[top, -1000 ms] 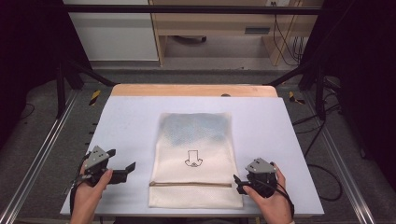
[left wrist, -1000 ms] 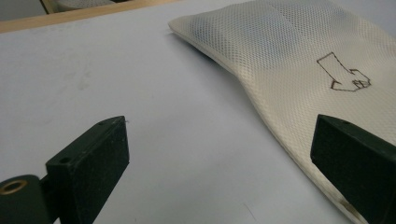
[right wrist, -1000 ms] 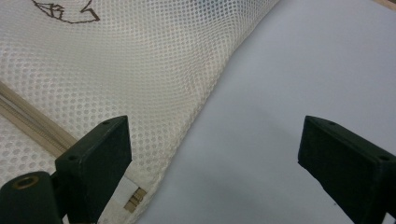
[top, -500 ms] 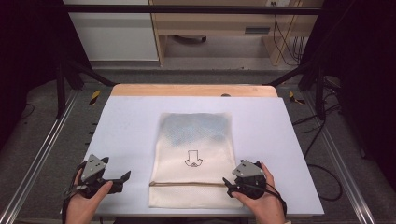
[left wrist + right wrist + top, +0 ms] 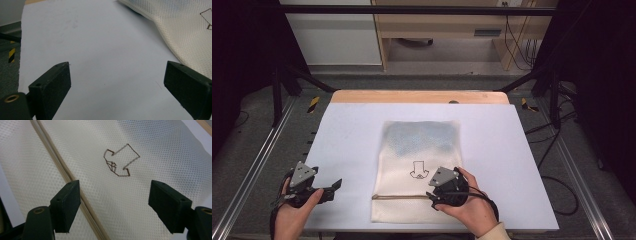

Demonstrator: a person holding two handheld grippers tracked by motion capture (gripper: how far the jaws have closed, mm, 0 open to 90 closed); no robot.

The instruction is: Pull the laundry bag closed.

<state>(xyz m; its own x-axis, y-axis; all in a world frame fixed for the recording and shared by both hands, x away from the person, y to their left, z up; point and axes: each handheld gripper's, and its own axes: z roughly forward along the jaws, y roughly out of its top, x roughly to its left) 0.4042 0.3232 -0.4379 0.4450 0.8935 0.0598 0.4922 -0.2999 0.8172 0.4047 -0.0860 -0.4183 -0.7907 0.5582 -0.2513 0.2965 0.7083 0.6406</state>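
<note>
The mesh bag (image 5: 419, 165) lies flat mid-table, light, limp and likely to sag if lifted by one edge. The right gripper (image 5: 443, 192) hovers over its zipper (image 5: 72, 185) with fingers wide; the left gripper (image 5: 329, 187), also wide, waits over bare table (image 5: 352, 140) just beside the bag's edge, the better place to pinch.

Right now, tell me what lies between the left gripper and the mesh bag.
Nothing: bare white table separates the left gripper from the mesh bag, seen in the high view and the left gripper view.
</note>
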